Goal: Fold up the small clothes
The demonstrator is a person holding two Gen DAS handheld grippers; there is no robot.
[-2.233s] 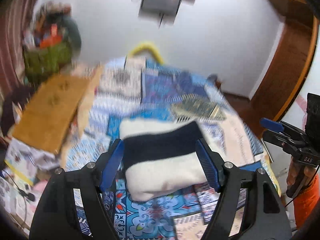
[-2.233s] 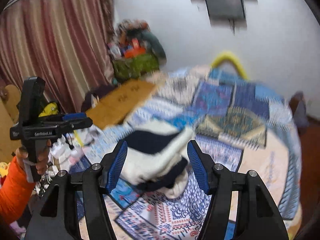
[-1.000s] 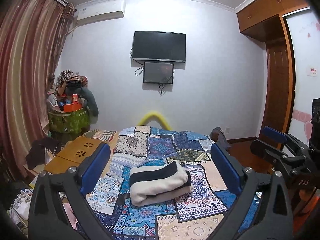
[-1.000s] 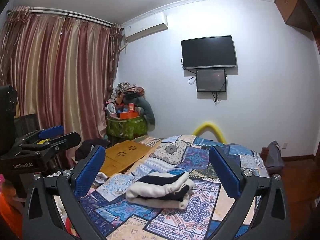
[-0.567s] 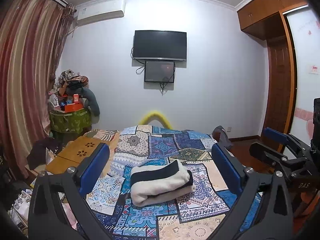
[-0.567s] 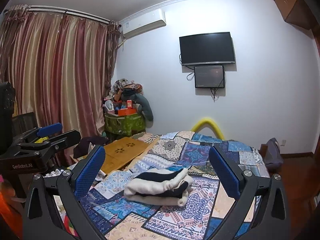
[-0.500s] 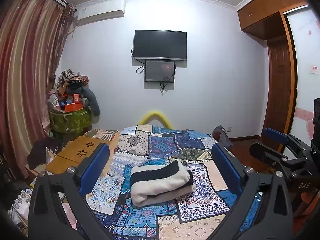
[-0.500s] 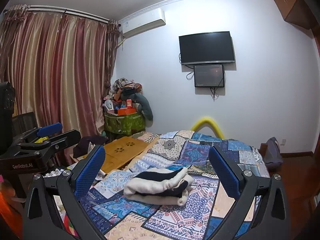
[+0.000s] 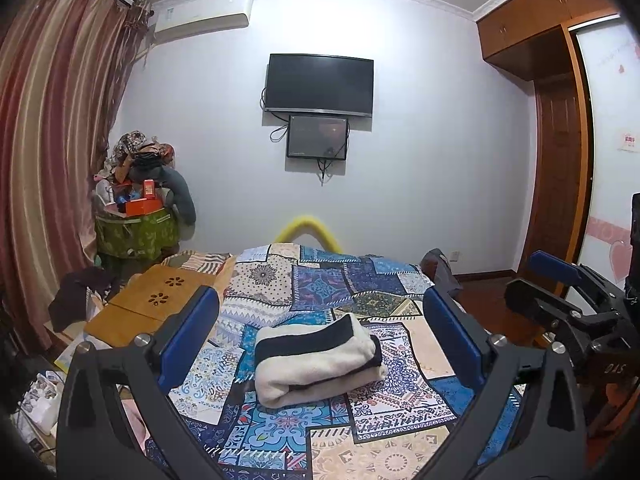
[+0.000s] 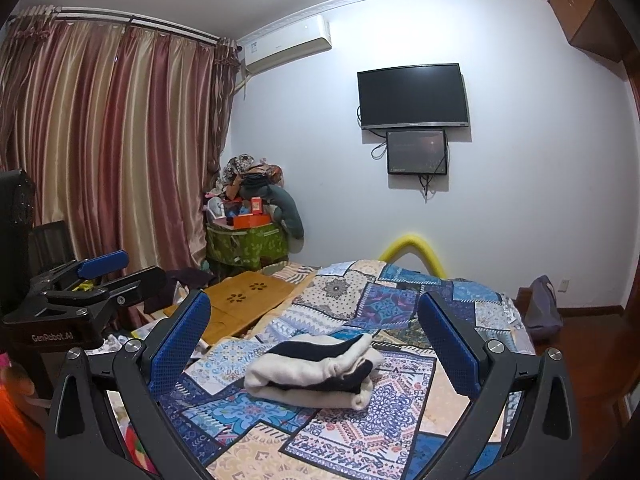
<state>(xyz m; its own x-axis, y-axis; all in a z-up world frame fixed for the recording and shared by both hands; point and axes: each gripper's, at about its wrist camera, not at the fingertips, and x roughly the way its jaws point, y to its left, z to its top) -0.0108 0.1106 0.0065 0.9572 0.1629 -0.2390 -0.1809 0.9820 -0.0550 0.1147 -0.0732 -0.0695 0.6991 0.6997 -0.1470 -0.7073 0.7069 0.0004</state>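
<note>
A wooden lap table (image 9: 156, 300) lies at the bed's left edge, a stuffed green bin (image 10: 248, 244) beyond it. The folded cream-and-black garment (image 9: 320, 360) rests mid-bedspread (image 9: 360, 432). Left gripper (image 9: 320, 340) and right gripper (image 10: 316, 344) gape wide, empty, well apart from it.

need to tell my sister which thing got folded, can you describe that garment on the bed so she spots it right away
Start at the bed with the blue patchwork bedspread below the wall-mounted TV. On the near half of it lies the folded garment, a thick, soft bundle. It is plain cream with one broad black band, the only unpatterned thing on the busy bedspread; the wooden lap table sits off to its left.
</note>
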